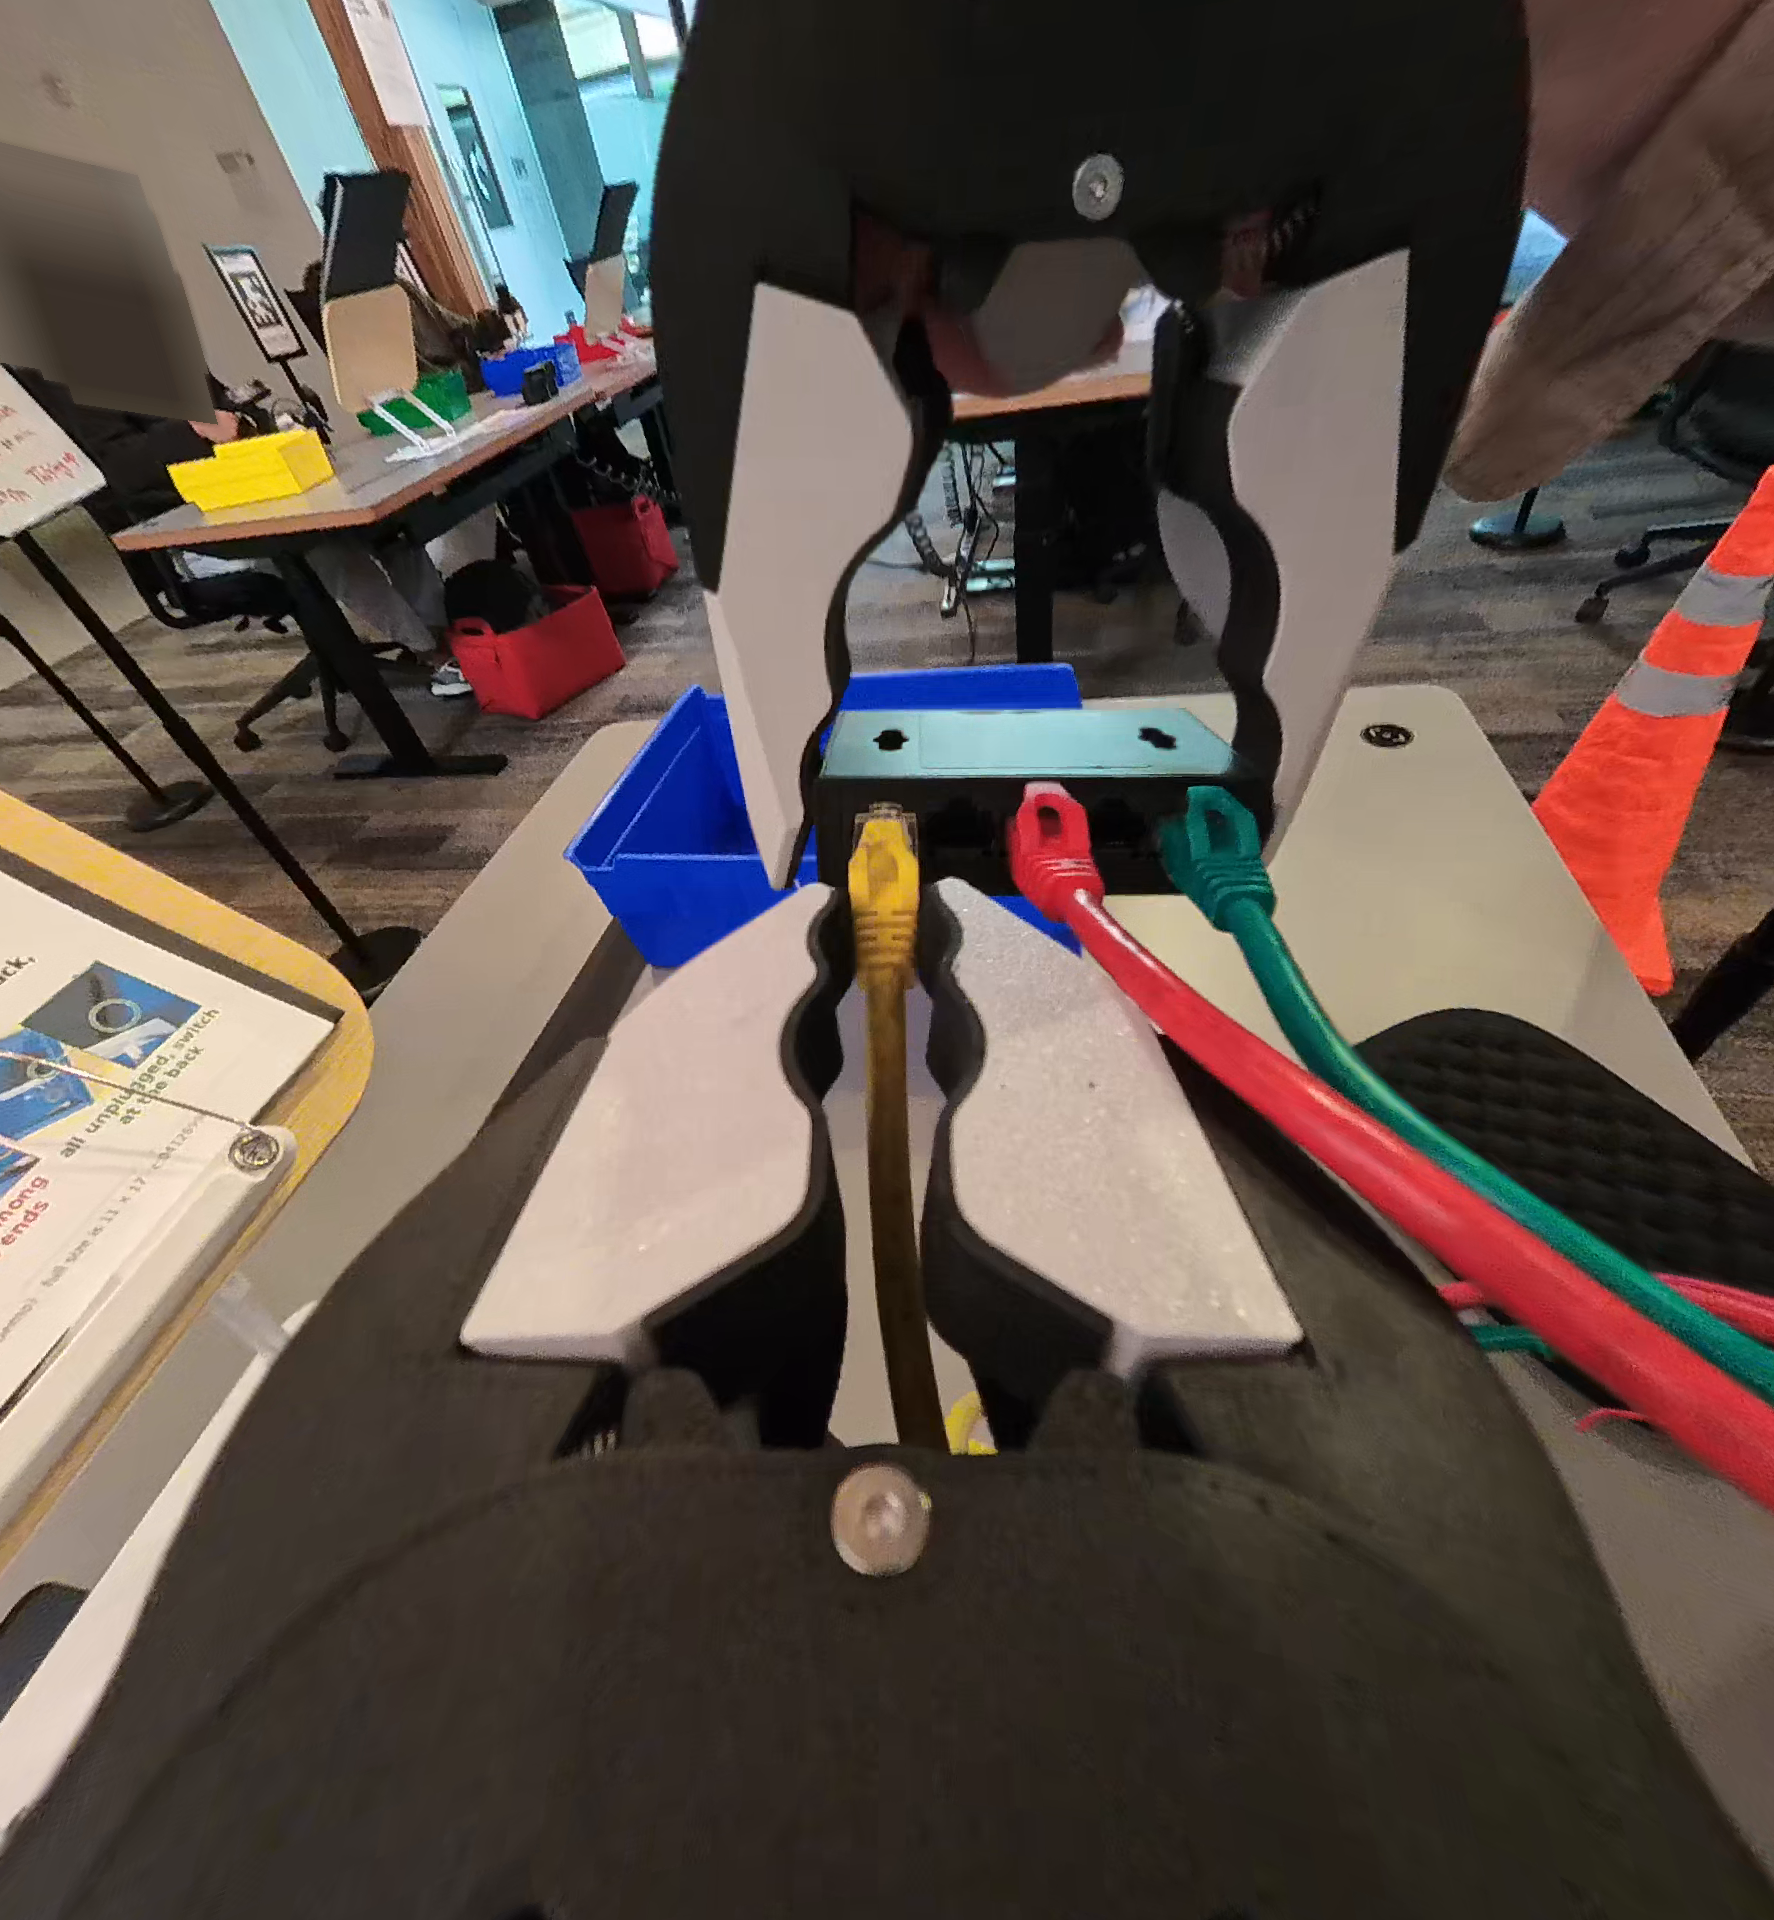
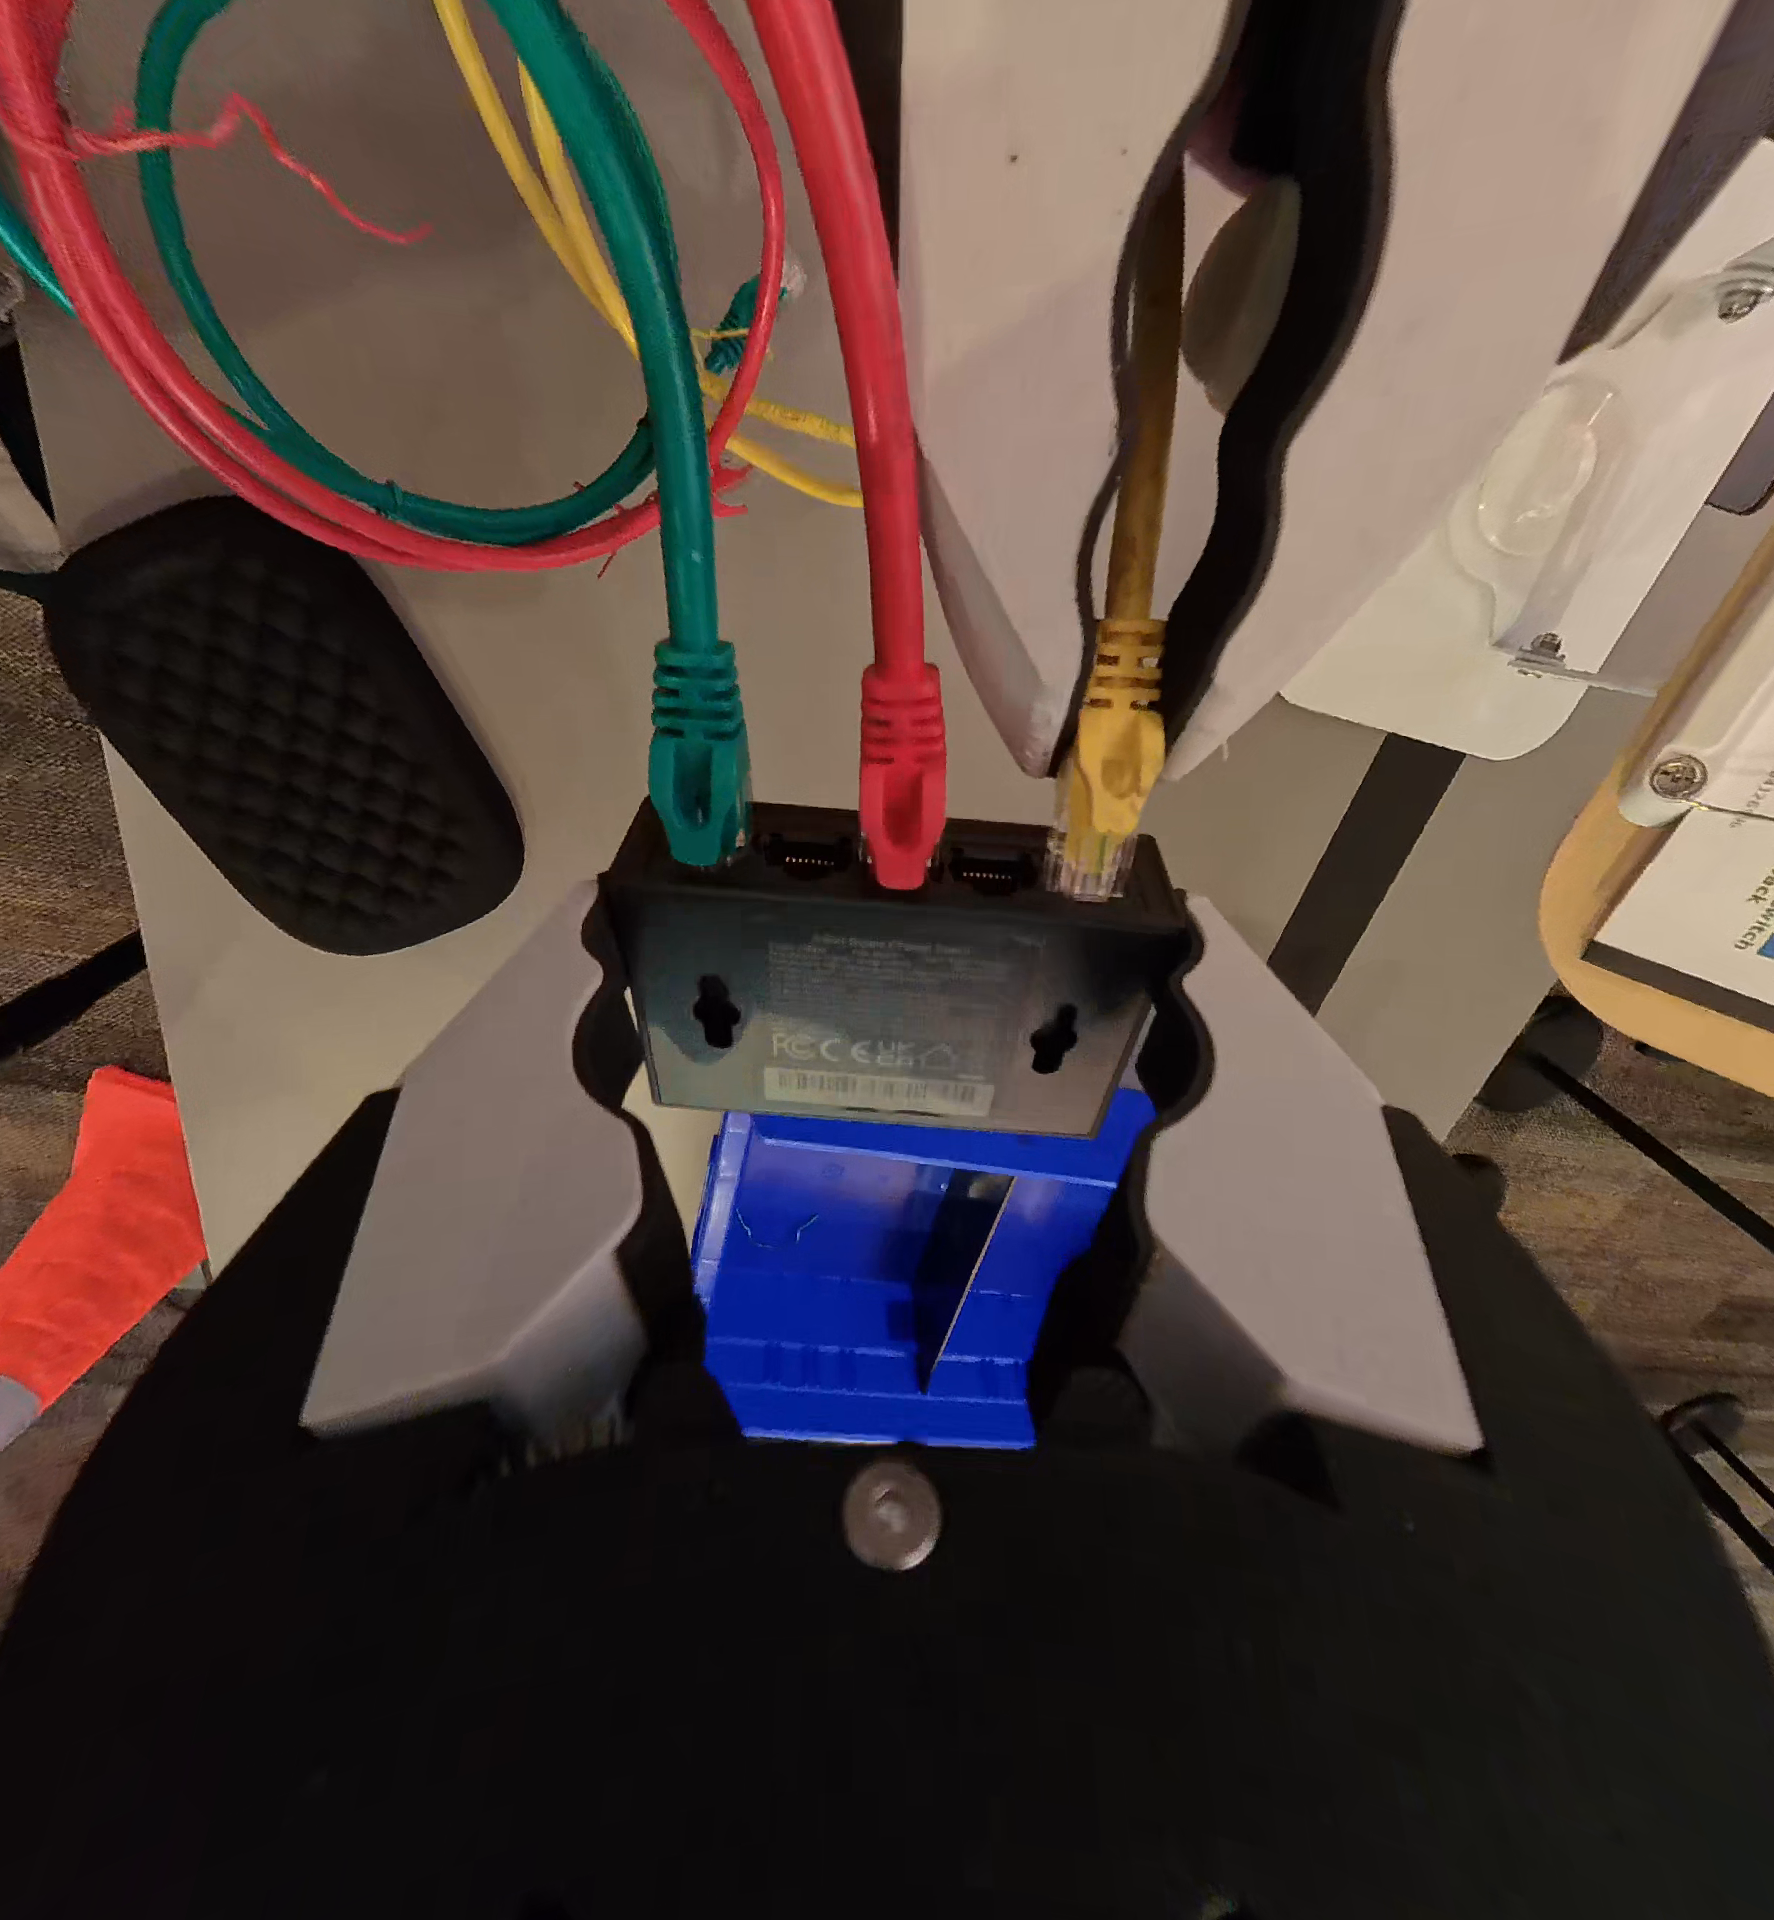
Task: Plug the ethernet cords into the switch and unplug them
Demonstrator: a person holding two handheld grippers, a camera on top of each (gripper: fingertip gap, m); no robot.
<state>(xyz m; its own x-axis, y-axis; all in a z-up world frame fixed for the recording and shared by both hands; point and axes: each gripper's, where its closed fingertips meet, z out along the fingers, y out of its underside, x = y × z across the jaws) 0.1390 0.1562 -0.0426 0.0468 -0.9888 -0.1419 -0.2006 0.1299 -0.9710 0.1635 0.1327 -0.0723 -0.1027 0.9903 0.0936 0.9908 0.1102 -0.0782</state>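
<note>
A black switch (image 1: 1028, 738) (image 2: 893, 997) is held above the white table (image 1: 1413, 883), bottom face up. My right gripper (image 2: 893, 935) is shut on its two short sides; it also shows in the left wrist view (image 1: 1028, 821). A red cord (image 1: 1054, 842) (image 2: 898, 748) and a green cord (image 1: 1215, 852) (image 2: 696, 727) are plugged in. My left gripper (image 1: 888, 914) is shut on the boot of the yellow cord (image 1: 883, 883) (image 2: 1111, 727). Its clear plug tip sits at the end port, partly showing. Two ports between the plugs are empty.
A blue bin (image 1: 675, 831) (image 2: 862, 1299) sits under and behind the switch. Loose cord loops (image 2: 395, 499) and a black textured pad (image 1: 1589, 1122) lie on the table. An instruction board (image 1: 83, 1091) stands to one side, an orange cone (image 1: 1683, 675) to the other. Across from one pair of fingers to the other is roughly 5 centimetres.
</note>
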